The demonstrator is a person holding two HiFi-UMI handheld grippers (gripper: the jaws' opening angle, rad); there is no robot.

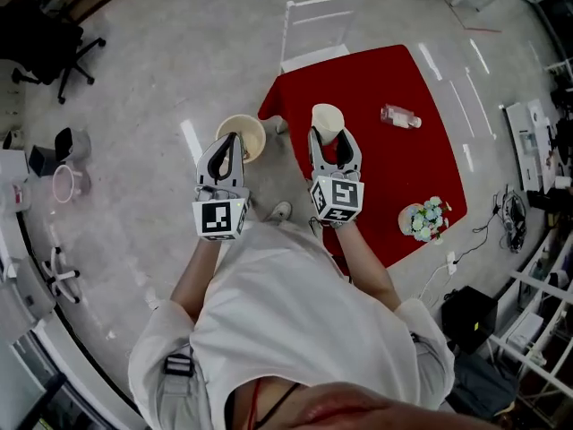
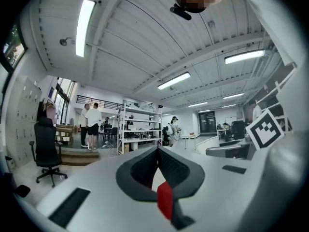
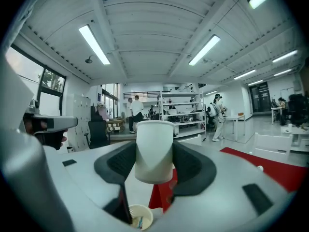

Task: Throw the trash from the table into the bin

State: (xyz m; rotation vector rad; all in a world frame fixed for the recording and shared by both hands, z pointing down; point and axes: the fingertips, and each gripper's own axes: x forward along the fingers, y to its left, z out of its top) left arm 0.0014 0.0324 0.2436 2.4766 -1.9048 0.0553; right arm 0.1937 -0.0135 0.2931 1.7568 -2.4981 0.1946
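A white paper cup [image 1: 327,117] [image 3: 154,151] stands upright between the jaws of my right gripper [image 1: 332,138] [image 3: 154,159], which is shut on it above the near-left edge of the red table [image 1: 394,173]. My left gripper [image 1: 234,140] [image 2: 157,152] is shut and empty, hanging level over the floor beside the round beige bin [image 1: 247,131]. In the right gripper view the bin [image 3: 139,218] shows below the cup, with some rubbish in it. A clear plastic bottle [image 1: 400,116] lies on the table's far side.
A bunch of artificial flowers [image 1: 424,219] sits on the table's near right corner. A white frame [image 1: 318,23] stands behind the table. A black office chair [image 1: 55,38] and a pink bucket [image 1: 66,184] are at the left. People [image 2: 91,124] stand by distant shelves [image 2: 140,132].
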